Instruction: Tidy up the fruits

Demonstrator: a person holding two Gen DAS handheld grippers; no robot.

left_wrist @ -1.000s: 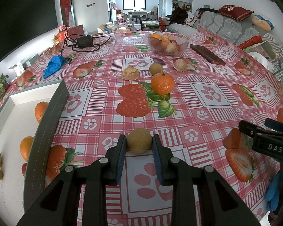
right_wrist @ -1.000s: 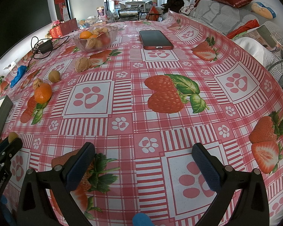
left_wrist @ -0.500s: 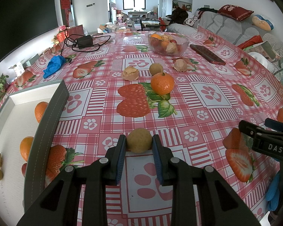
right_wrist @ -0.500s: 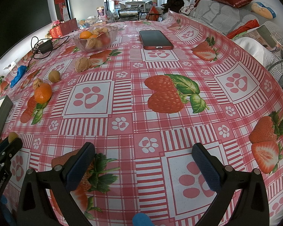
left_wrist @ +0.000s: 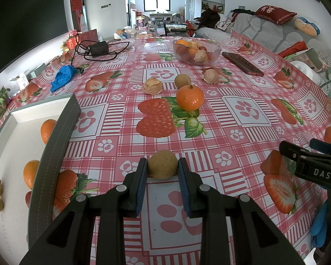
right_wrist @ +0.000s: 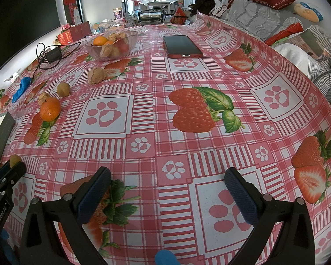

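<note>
My left gripper (left_wrist: 162, 170) is shut on a small tan longan (left_wrist: 162, 164) low over the tablecloth; it also shows in the right wrist view (right_wrist: 15, 159). A grey-rimmed white tray (left_wrist: 55, 132) at the left holds two oranges (left_wrist: 47, 130), a tan fruit and a husked one. On the cloth lie an orange (left_wrist: 189, 98), another longan (left_wrist: 182, 80) and two papery husked fruits (left_wrist: 152, 85). A glass bowl (left_wrist: 196, 50) of fruit stands farther back. My right gripper (right_wrist: 167, 190) is open and empty above the cloth at the near right.
A red phone (left_wrist: 242, 63) lies right of the bowl. A black charger with cable (left_wrist: 98, 49) and a blue glove (left_wrist: 63, 77) lie at the far left. A sofa with cushions (left_wrist: 275, 28) borders the table's right side.
</note>
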